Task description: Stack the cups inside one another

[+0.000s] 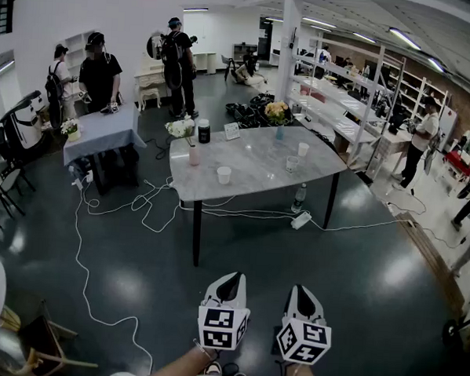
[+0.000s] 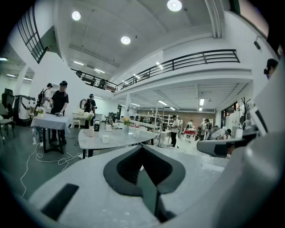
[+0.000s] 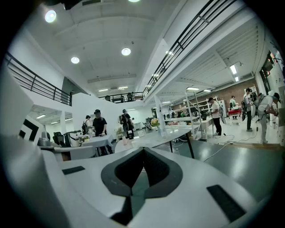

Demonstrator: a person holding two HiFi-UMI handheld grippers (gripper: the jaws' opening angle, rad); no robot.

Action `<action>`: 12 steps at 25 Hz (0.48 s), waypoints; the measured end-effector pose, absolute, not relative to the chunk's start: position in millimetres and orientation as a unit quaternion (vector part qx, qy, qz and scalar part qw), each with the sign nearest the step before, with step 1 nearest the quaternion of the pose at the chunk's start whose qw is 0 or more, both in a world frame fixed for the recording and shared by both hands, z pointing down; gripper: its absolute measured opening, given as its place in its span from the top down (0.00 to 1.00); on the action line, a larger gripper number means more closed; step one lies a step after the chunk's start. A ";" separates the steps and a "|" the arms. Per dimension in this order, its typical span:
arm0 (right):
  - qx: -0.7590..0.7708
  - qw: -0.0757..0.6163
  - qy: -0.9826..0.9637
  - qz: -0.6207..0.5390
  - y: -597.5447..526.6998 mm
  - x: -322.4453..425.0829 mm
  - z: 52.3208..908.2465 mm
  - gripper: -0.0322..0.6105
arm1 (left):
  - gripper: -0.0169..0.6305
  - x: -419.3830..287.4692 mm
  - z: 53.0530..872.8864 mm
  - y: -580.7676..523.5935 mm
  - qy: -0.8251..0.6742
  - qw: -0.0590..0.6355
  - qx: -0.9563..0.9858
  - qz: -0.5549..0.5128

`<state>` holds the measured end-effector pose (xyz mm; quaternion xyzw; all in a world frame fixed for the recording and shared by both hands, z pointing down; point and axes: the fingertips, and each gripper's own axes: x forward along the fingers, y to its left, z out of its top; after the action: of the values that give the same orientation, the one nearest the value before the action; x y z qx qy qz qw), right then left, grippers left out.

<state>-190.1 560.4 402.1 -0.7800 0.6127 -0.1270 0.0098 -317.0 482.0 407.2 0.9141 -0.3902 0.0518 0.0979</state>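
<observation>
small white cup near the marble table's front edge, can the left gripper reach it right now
Probably not: the left gripper, shut, is far from the small white cup, with dark floor and white cables between; walking up looks unobstructed.

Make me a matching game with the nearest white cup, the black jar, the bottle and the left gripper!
Things: 1 nearest white cup; 2 black jar; 3 plastic bottle; 4 left gripper.
Places or states: A on the floor under the marble table; B jaws together, nothing between; C near the table's front edge; D beside the white flowers.
Pairs: 1-C, 2-D, 3-A, 4-B.
</observation>
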 end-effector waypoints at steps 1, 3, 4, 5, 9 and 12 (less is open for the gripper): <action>-0.780 0.009 0.613 -0.127 560.3 -190.6 400.9 0.94 | 0.98 -317.1 406.1 481.9 -0.390 0.098 0.914 0.052; -0.780 0.007 0.613 -0.127 558.9 -192.0 398.4 0.94 | 0.98 -318.3 404.3 480.4 -0.389 0.097 0.914 0.053; -0.780 0.007 0.613 -0.127 557.2 -193.2 397.3 0.94 | 0.98 -319.5 403.9 478.8 -0.389 0.097 0.914 0.054; -0.781 0.007 0.612 -0.127 555.0 -194.8 396.4 0.94 | 0.98 -321.3 404.0 476.7 -0.389 0.097 0.914 0.056; -0.782 0.008 0.610 -0.127 544.7 -202.7 397.7 0.94 | 0.98 -329.4 409.3 466.1 -0.387 0.097 0.915 0.060; -0.785 0.015 0.606 -0.129 537.2 -208.4 402.5 0.94 | 0.98 -336.1 414.7 456.9 -0.385 0.098 0.916 0.062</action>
<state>-208.4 537.2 402.5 -0.7848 0.6059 -0.1291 0.0149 -336.1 456.9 414.7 0.9158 -0.3845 0.0622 0.0983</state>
